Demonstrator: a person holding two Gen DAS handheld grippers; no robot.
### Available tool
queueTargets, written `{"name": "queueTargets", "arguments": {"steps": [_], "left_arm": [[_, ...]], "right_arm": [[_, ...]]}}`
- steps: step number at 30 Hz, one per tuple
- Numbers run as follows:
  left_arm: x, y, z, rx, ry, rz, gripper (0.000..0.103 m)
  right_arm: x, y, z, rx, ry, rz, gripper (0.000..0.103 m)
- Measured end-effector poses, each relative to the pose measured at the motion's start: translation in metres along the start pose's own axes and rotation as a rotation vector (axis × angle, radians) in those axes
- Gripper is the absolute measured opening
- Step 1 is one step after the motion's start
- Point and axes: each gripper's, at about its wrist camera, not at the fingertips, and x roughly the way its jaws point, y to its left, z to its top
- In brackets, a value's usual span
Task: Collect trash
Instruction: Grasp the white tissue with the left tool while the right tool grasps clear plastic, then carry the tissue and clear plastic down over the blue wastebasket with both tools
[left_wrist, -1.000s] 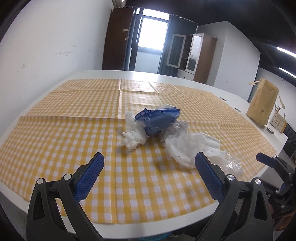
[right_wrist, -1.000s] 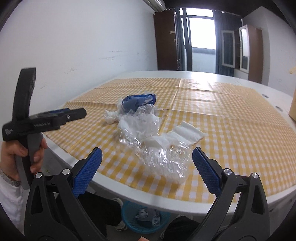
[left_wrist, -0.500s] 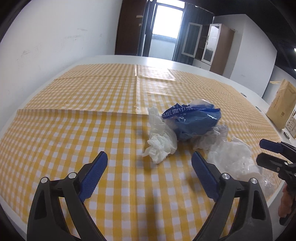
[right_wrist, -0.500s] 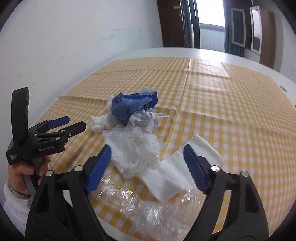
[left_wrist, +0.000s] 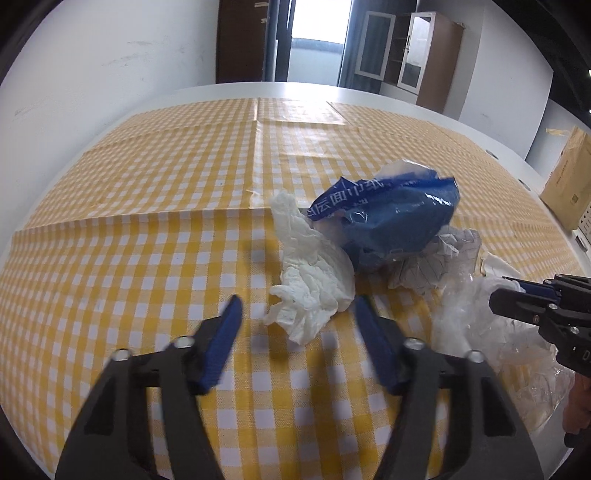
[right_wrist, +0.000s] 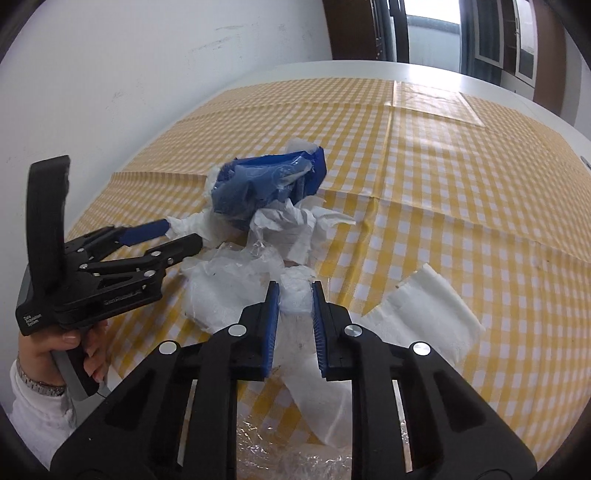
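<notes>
A pile of trash lies on the yellow checked tablecloth (left_wrist: 147, 229). A crumpled white tissue (left_wrist: 314, 284) sits just ahead of my left gripper (left_wrist: 297, 310), whose jaws are open on either side of its near end. Behind it is a blue plastic wrapper (left_wrist: 391, 218). My right gripper (right_wrist: 294, 295) has its jaws nearly closed around a white crumpled plastic bag (right_wrist: 236, 288). A flat white paper towel (right_wrist: 417, 314) lies to its right. Clear film (right_wrist: 291, 458) lies at the table edge below it. The left gripper also shows in the right wrist view (right_wrist: 181, 236).
A brown paper bag (left_wrist: 569, 184) stands at the table's far right edge. White walls, a dark door and wooden cabinets are behind the table. The cloth (right_wrist: 461, 166) stretches away beyond the pile.
Both grippers have moved forward onto the trash pile. The right jaws have narrowed around the white plastic. The left jaws have narrowed somewhat around the tissue.
</notes>
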Motion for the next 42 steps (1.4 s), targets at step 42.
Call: {"name": "queueTargets", "arguments": {"steps": [42], "left_arm": [[-0.228, -0.037, -0.128, -0.022, -0.431, -0.125, 0.003]], "right_arm": [[-0.180, 0.050, -0.116, -0.023, -0.467, -0.017, 0.014]]}}
